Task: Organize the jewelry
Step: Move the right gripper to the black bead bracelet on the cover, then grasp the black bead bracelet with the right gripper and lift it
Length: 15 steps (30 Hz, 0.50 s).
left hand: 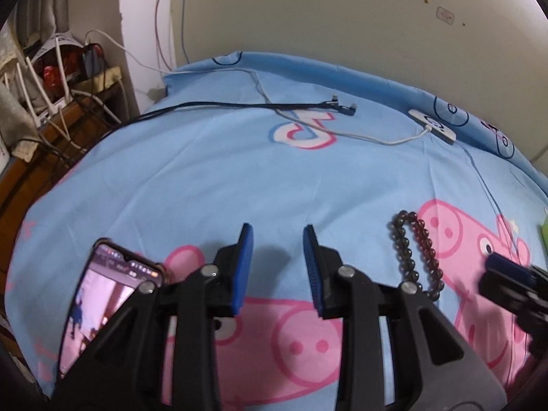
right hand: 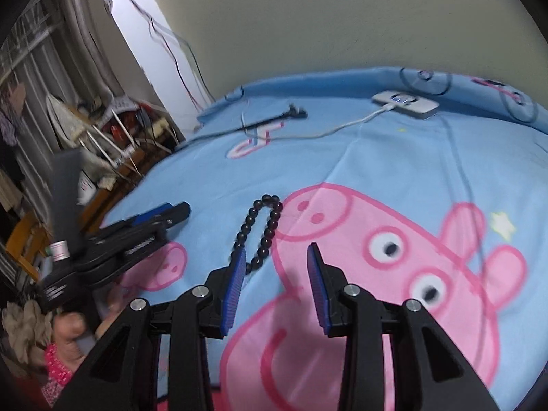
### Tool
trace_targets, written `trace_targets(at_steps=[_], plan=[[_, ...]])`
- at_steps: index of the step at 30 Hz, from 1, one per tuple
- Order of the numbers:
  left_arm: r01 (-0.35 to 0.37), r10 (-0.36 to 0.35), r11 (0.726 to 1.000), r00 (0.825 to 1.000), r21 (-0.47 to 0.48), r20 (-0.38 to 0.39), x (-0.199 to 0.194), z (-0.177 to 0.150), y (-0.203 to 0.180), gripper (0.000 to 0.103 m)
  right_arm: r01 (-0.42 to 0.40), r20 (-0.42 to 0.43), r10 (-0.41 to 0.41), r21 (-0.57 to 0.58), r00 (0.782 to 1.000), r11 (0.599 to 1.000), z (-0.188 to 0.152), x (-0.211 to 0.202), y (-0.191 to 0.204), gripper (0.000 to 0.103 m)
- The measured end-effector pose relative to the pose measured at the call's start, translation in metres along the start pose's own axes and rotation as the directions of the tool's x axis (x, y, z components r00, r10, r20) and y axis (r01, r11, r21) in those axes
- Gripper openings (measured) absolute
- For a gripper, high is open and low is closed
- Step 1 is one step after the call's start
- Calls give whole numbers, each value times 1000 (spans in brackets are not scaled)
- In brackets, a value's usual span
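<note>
A dark round-bead bracelet (right hand: 261, 231) lay looped on the blue cartoon-pig bedsheet (right hand: 394, 171), between both grippers. The left gripper (left hand: 278, 236) and right gripper (right hand: 276, 255) hovered with jaws spread, gripping nothing.

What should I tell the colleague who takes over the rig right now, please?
Left gripper: open, empty, above the bed sheet.
Right gripper: open, empty, just short of the bead bracelet.
The bracelet lies stretched out on the sheet, between the two grippers. A phone lies left of the left gripper; a white charger sits far back.
Done: nothing picked up yet.
Left: grasp the bracelet; no jewelry container is in view.
</note>
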<state>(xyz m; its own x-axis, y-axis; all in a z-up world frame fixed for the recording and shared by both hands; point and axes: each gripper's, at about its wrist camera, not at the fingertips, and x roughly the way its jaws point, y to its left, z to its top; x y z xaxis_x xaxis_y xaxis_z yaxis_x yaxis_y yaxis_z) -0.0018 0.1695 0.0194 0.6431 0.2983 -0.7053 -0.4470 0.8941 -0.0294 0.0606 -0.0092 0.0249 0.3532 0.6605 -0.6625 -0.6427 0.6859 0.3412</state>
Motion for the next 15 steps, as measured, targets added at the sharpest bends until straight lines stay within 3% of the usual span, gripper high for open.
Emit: trace_targets(at_steps=[5,8,12,15], plan=[[-2,2,999,1000,42,8,0,-1,-10,28,41,-62,-44,-51,997,998,14,34,8,16],[0,-1,999,1000,52,7,2,0,-11,28,110,-79,-125,-167,989,980,17,41,18,0],[8,-10,997,1000,71,14,0,0,-15,28,121,-89,-144,-229,986,966,7,26,15,0],[22,-24,993,1000,116,17,-3,-3,-25,29,115,-76,-130,-174,989,978,-11,-3,-8,0]])
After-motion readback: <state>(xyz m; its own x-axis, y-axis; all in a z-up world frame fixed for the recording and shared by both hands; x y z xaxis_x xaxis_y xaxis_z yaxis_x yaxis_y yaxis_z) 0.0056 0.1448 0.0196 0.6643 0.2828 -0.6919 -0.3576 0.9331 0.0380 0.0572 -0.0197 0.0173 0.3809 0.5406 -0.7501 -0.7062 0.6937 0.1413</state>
